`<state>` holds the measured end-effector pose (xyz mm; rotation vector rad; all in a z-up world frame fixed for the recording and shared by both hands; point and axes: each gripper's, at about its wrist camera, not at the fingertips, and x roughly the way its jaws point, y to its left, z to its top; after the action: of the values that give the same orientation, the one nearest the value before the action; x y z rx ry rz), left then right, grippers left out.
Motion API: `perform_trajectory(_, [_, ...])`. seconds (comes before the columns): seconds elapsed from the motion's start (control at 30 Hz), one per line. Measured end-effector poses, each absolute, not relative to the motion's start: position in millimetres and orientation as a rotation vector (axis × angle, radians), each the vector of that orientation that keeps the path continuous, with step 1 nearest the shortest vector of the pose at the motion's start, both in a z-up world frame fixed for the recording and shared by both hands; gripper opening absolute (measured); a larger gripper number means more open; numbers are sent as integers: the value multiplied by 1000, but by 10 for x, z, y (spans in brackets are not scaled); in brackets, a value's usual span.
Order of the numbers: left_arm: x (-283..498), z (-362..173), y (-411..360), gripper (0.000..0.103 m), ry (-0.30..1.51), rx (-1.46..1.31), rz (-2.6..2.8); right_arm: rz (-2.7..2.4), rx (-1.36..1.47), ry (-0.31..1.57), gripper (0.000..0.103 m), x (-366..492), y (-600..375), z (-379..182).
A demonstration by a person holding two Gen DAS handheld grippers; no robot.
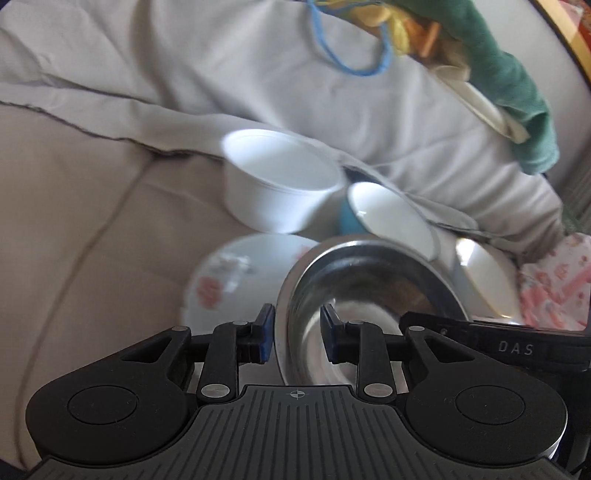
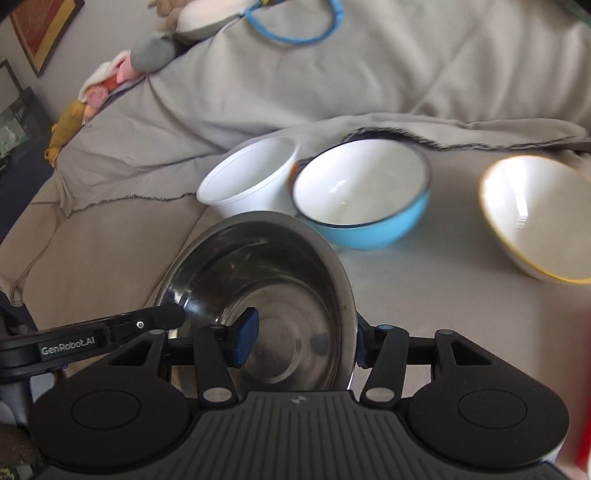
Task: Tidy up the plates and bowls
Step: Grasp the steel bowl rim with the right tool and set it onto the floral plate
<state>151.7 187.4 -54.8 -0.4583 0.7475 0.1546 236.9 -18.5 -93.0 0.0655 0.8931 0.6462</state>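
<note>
A steel bowl hangs tilted over the beige couch cover, sharp while the background smears. My left gripper is shut on its left rim, one pad outside and one inside. My right gripper holds the opposite rim the same way, jaws standing wider. Each gripper's finger shows in the other's view: the right finger and the left finger. Behind stand a white plastic tub, a blue bowl with a white inside and a white yellow-rimmed bowl. A floral plate lies partly hidden under the steel bowl.
The dishes rest on a soft couch seat against a draped backrest. A blue cord loop, a green cloth and soft toys lie on top of it. A pink patterned cloth is at the right.
</note>
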Motion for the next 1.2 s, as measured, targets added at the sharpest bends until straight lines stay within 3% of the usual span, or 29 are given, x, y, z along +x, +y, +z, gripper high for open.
perform_trajectory(0.23, [1591, -738, 2231, 29, 752, -448, 202, 647, -9, 959, 52, 2535, 393, -1182])
perform_trajectory(0.37, [1517, -721, 2289, 27, 714, -368, 254, 628, -83, 895, 53, 2455, 477, -1149])
perform_trajectory(0.47, [1537, -773, 2319, 34, 727, -351, 261, 604, -133, 820, 53, 2361, 467, -1076])
perform_trajectory(0.6, [1612, -952, 2434, 32, 798, -474, 202, 558, -109, 847, 69, 2399, 422, -1133])
perform_trajectory(0.77, [1655, -1144, 2579, 30, 846, -650, 135, 585, -6, 1005, 73, 2500, 428, -1364])
perform_trajectory(1.03, [1606, -1085, 2712, 28, 871, -651, 255, 621, 70, 1036, 77, 2430, 598, -1366])
perform_trajectory(1.2, [1429, -743, 2580, 32, 690, -562, 438, 688, 19, 986, 75, 2415, 635, -1327])
